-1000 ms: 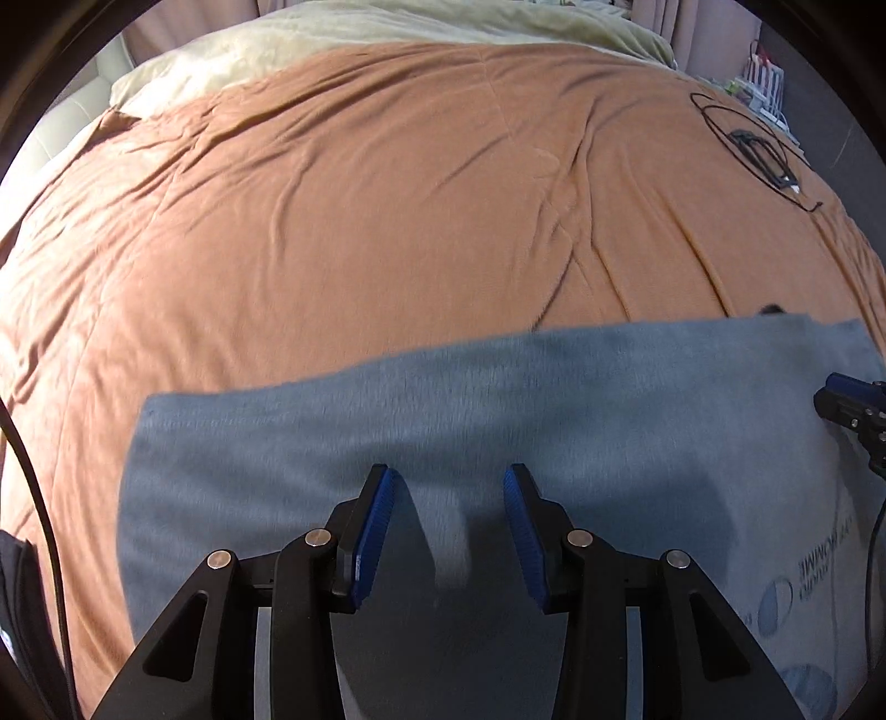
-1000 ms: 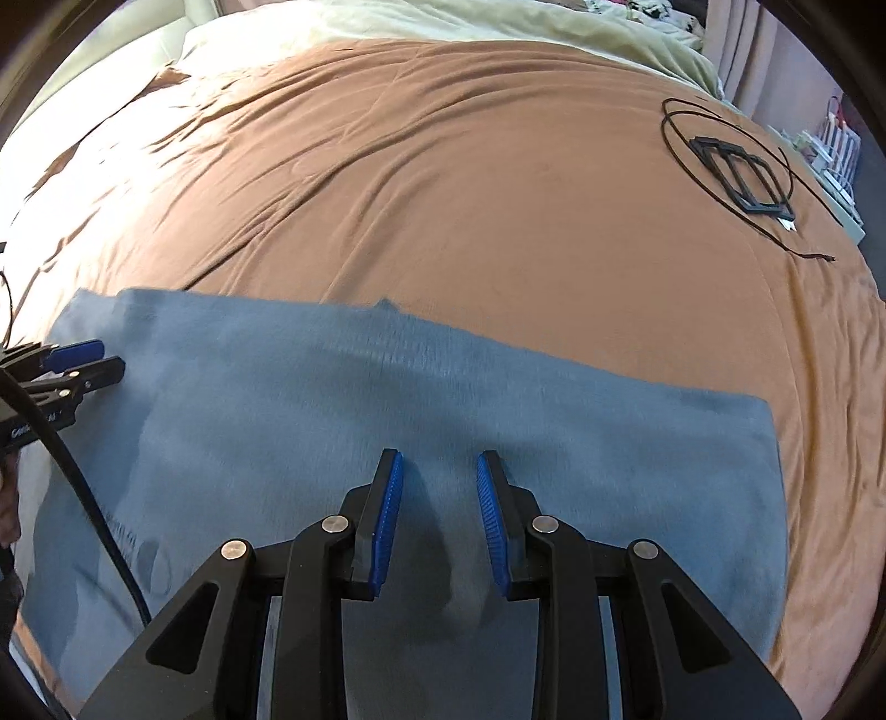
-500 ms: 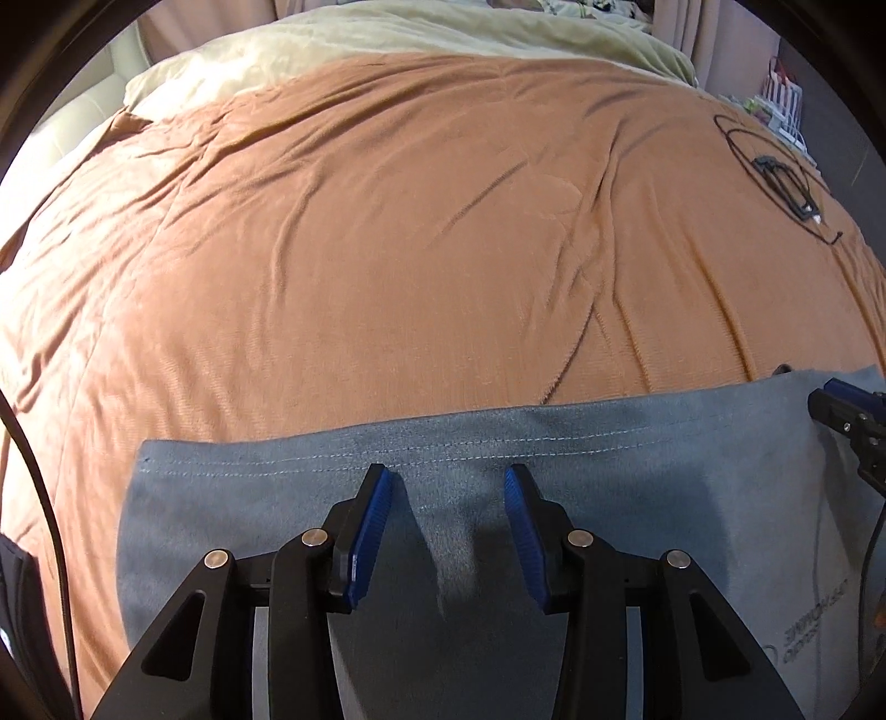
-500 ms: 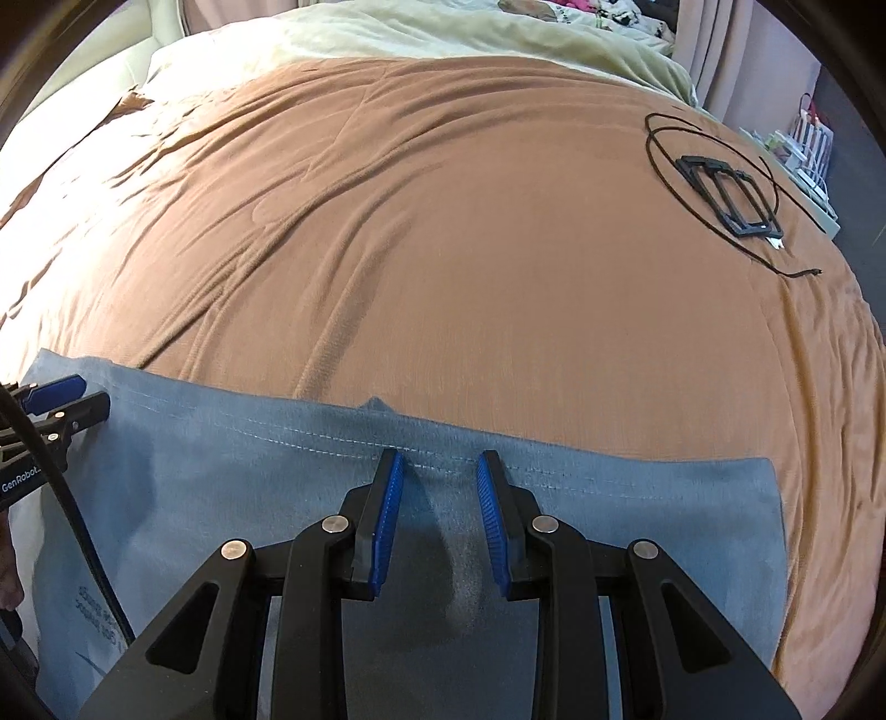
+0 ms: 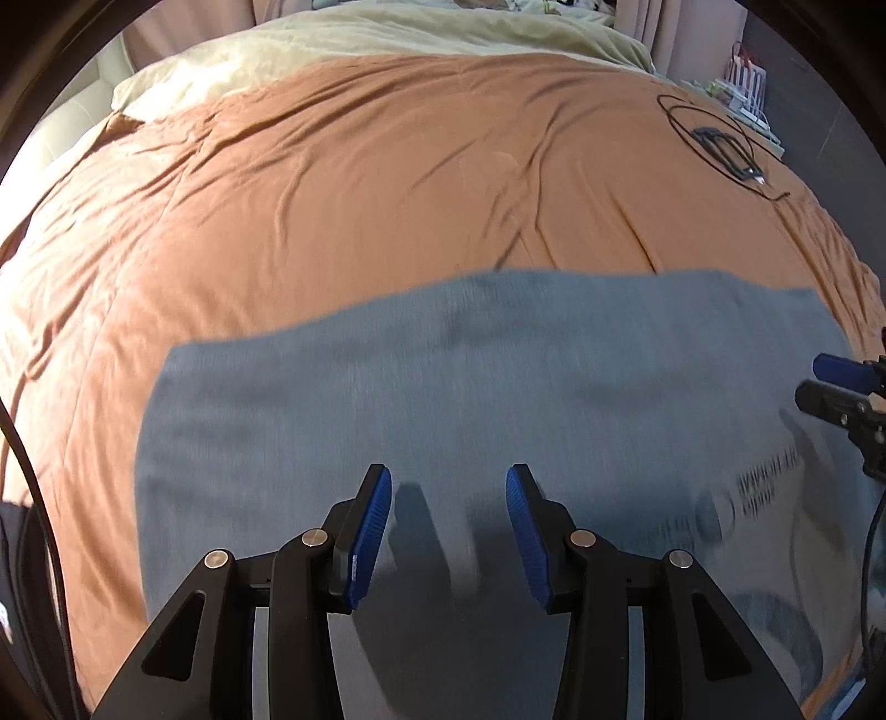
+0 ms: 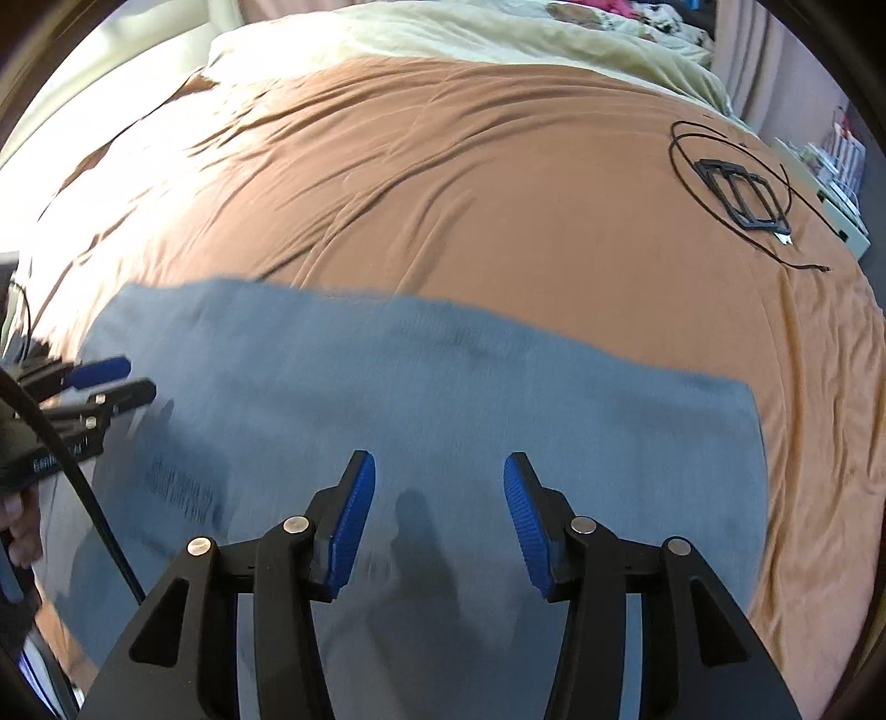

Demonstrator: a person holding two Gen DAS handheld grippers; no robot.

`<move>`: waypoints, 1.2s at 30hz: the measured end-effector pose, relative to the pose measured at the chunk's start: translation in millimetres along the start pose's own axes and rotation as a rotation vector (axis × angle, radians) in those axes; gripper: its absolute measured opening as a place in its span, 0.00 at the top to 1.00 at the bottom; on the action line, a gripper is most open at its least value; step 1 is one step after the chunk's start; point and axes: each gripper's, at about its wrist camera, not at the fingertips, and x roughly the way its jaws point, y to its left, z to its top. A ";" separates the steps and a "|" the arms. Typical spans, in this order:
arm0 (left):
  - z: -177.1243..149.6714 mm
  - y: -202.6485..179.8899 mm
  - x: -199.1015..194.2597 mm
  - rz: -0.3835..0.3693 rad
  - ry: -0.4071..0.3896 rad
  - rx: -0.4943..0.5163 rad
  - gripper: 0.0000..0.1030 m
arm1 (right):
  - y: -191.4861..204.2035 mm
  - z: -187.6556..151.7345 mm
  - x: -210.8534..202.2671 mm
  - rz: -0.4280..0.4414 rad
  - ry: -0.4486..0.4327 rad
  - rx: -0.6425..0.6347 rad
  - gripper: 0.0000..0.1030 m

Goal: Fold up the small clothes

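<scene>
grey garment (image 5: 470,399) near coiled black cable (image 5: 720,144)

A big bed (image 5: 387,183) has an orange-brown cover, a pale yellow blanket (image 5: 387,33) behind, pink curtains (image 6: 775,61) beyond.

The left tool (image 5: 448,531), black-armed with blue ribbed pads, points steeply downward, jaws apart and nothing pressed between them. The right tool (image 6: 439,526), matching in build, tilts down likewise; its jaws have just been opening and stand empty.
</scene>
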 end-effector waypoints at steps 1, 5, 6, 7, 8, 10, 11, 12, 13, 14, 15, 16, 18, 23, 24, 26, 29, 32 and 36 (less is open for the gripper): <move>-4.8 0.2 -1.1 -0.003 0.007 -0.003 0.56 | 1.9 -6.4 -1.4 0.006 0.012 -0.010 0.55; -33.7 -2.0 -4.7 -0.017 0.041 -0.011 0.54 | 6.0 -36.2 -5.6 0.013 0.056 -0.040 0.55; -38.9 -2.7 -6.1 -0.018 0.042 -0.012 0.52 | 5.4 -42.2 -8.1 0.014 0.062 -0.041 0.55; -46.1 -2.8 -8.5 -0.017 0.040 -0.012 0.49 | 4.9 -49.3 -10.5 0.014 0.065 -0.041 0.55; -52.9 -3.1 -11.3 -0.013 0.036 -0.009 0.49 | 5.7 -54.0 -13.0 0.013 0.068 -0.043 0.55; -63.1 -4.0 -15.6 -0.008 0.036 -0.006 0.47 | 7.5 -67.1 -16.6 0.002 0.072 -0.053 0.55; -70.2 -5.2 -18.1 -0.006 0.037 -0.005 0.47 | 8.0 -71.9 -18.6 -0.004 0.071 -0.057 0.55; -76.2 -5.8 -20.6 -0.003 0.037 -0.003 0.47 | 12.2 -80.8 -23.8 -0.010 0.070 -0.060 0.55; -81.0 -6.6 -22.4 0.000 0.037 0.000 0.47 | 13.3 -85.5 -26.0 -0.015 0.066 -0.063 0.55; -86.8 -7.5 -24.7 0.004 0.038 0.006 0.47 | 15.4 -91.6 -28.7 -0.017 0.062 -0.064 0.55; -91.5 -8.1 -26.7 0.007 0.037 0.010 0.47 | 15.9 -97.5 -32.8 -0.018 0.057 -0.065 0.55; -97.5 -9.3 -29.2 0.010 0.035 0.015 0.47 | 16.5 -102.3 -36.2 -0.033 0.043 -0.079 0.55; -107.0 -11.2 -33.1 0.017 0.033 0.022 0.47 | 20.4 -116.5 -44.5 -0.041 0.034 -0.079 0.55; -132.3 -14.1 -41.2 0.024 0.032 0.034 0.43 | 24.0 -137.2 -60.3 -0.060 0.020 -0.085 0.55; -137.6 -14.9 -42.8 0.025 0.032 0.037 0.42 | 23.3 -143.6 -65.8 -0.063 0.017 -0.086 0.55; -147.6 -16.5 -46.4 0.029 0.028 0.044 0.40 | 21.1 -149.1 -72.8 -0.069 0.018 -0.092 0.55; -164.5 -14.2 -54.0 0.028 0.020 0.048 0.40 | 21.1 -165.6 -83.0 -0.082 0.023 -0.105 0.55; -178.3 -7.2 -60.8 0.018 0.014 0.029 0.39 | 13.9 -184.9 -90.8 -0.083 0.038 -0.091 0.55; -194.3 6.1 -69.2 0.001 0.008 0.000 0.38 | 2.0 -200.5 -100.2 -0.086 0.040 -0.069 0.55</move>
